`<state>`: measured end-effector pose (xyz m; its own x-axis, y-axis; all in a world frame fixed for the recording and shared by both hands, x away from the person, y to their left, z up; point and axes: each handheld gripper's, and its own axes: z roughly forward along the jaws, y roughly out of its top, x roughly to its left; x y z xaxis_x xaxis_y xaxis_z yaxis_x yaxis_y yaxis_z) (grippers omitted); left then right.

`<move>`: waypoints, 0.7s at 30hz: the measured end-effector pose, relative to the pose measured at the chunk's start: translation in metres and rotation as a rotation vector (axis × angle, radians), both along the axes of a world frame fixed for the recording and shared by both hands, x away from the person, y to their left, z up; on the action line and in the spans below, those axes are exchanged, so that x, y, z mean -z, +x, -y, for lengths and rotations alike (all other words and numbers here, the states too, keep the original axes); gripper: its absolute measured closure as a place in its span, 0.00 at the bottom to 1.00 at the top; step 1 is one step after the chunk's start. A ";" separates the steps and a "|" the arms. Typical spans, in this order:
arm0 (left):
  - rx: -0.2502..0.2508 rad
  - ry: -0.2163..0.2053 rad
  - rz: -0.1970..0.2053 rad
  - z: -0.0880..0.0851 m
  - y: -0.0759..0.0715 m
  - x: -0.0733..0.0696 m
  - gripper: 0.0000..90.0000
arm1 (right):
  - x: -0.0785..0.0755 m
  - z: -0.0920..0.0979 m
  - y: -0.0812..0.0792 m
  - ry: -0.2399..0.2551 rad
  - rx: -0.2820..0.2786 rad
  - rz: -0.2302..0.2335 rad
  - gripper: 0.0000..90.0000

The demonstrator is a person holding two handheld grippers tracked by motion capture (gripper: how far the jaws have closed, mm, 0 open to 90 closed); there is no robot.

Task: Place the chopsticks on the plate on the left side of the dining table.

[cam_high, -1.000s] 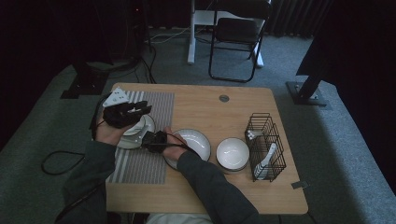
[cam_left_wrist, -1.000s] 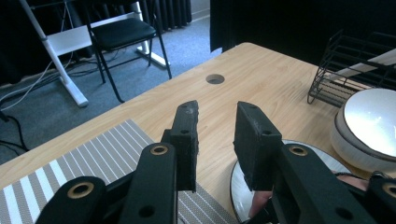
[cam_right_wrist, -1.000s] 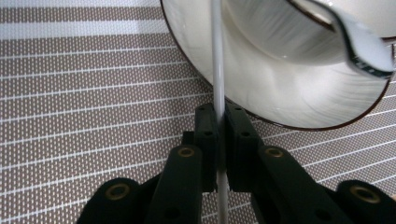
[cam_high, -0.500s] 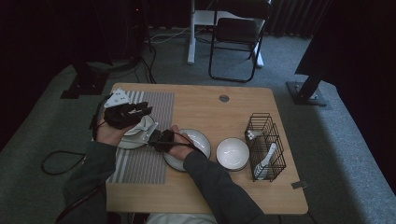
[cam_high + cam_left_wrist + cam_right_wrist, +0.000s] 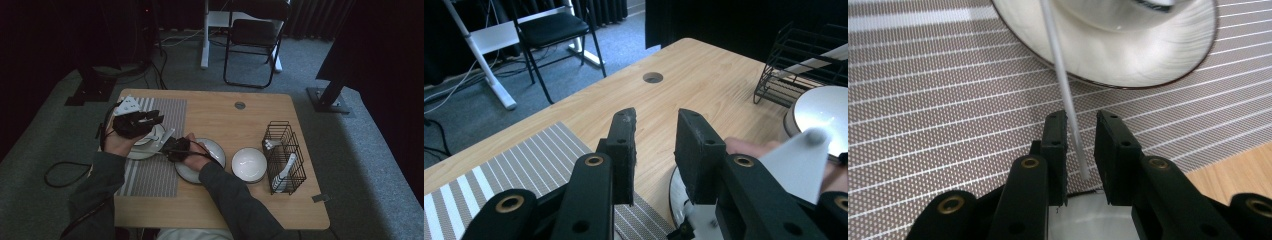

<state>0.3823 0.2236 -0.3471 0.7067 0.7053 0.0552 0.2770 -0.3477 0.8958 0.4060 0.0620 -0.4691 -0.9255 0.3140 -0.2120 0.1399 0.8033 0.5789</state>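
Observation:
A white dish [image 5: 1128, 45] with a dark rim sits on the striped placemat [image 5: 923, 100]. A thin white utensil handle [image 5: 1068, 110] leans out of it and ends between the jaws of my right gripper [image 5: 1080, 145]. Those jaws have just been opening, and a gap shows on each side of the handle. In the high view the right gripper [image 5: 167, 146] lies low between that dish [image 5: 142, 151] and a second plate [image 5: 214, 149]. My left gripper [image 5: 156, 119] hovers over the dish. In its own view the left gripper [image 5: 655, 135] stands open with nothing between its jaws.
A white bowl [image 5: 248, 164] sits right of the second plate, then a black wire basket [image 5: 286, 145] holding white spoons [image 5: 285, 169]. A cable hole [image 5: 240, 105] marks the far side of the wooden table [image 5: 225, 120]. A folding chair [image 5: 252, 35] stands beyond.
My right hand has slid a little to the right, away from the dish on the placemat and toward the second plate. The left hand has stayed where it was.

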 end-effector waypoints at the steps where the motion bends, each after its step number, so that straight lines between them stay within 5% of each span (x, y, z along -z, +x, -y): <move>1: -0.001 0.000 0.000 0.000 0.000 0.000 0.78 | -0.002 0.002 0.000 0.010 0.008 -0.002 0.83; 21: 0.015 0.009 -0.002 0.010 0.002 -0.001 0.77 | -0.028 0.045 -0.017 0.105 0.078 0.002 0.82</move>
<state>0.3847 0.2132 -0.3461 0.7176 0.6939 0.0600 0.2731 -0.3596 0.8922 0.3888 0.0166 -0.4411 -0.8969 0.4057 -0.1763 0.1983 0.7251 0.6595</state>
